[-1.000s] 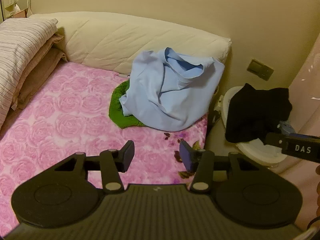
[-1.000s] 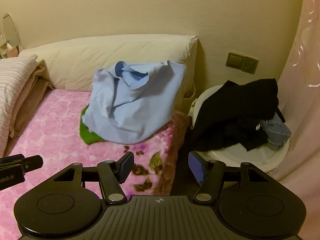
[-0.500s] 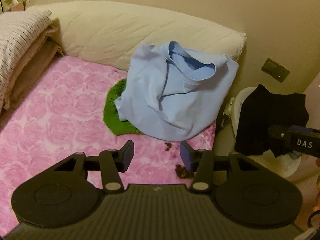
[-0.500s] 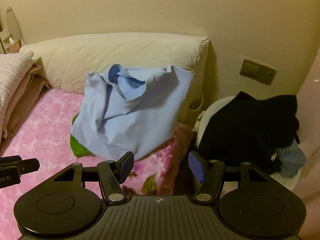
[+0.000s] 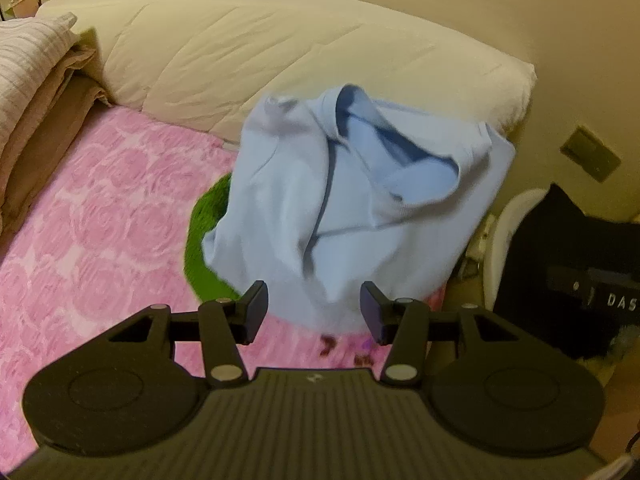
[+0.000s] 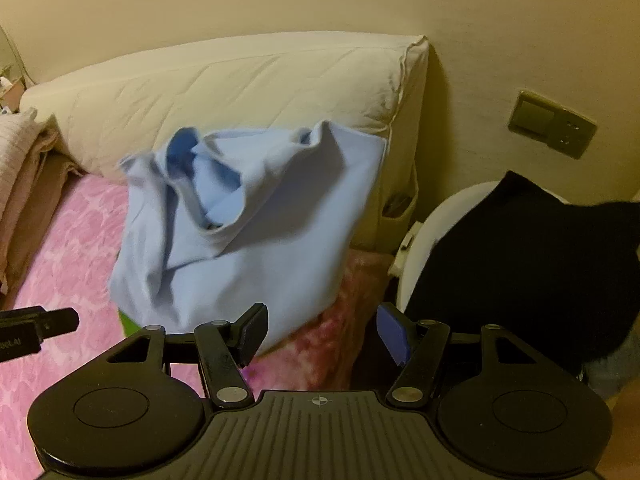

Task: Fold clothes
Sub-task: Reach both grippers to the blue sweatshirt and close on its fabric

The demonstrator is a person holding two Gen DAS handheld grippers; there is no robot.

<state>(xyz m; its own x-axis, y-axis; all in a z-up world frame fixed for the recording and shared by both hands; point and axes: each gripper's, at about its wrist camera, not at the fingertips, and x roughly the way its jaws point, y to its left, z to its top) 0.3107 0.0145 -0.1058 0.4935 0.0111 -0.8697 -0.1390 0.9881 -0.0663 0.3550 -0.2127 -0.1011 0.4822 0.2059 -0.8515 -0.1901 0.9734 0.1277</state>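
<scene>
Lying crumpled on the bed (image 5: 92, 216), the shirt (image 5: 360, 208) sits just ahead of both grippers (apparently untouched, though blurred). Left gripper (image 5: 314, 312) and right gripper (image 6: 322, 332) are spread, empty.

The left gripper (image 5: 314, 312) points forward, jaws spread wide and holding nothing — its dark body shows at the right gripper's (image 6: 322, 330) left. The right gripper is level too, jaws equally parted, empty.

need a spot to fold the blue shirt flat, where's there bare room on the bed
Free: the pink blanket between the folded bedding stack, the cream pillow and the blue shirt. Crowded: the bed's right end, where the shirt covers a green cloth.
</scene>
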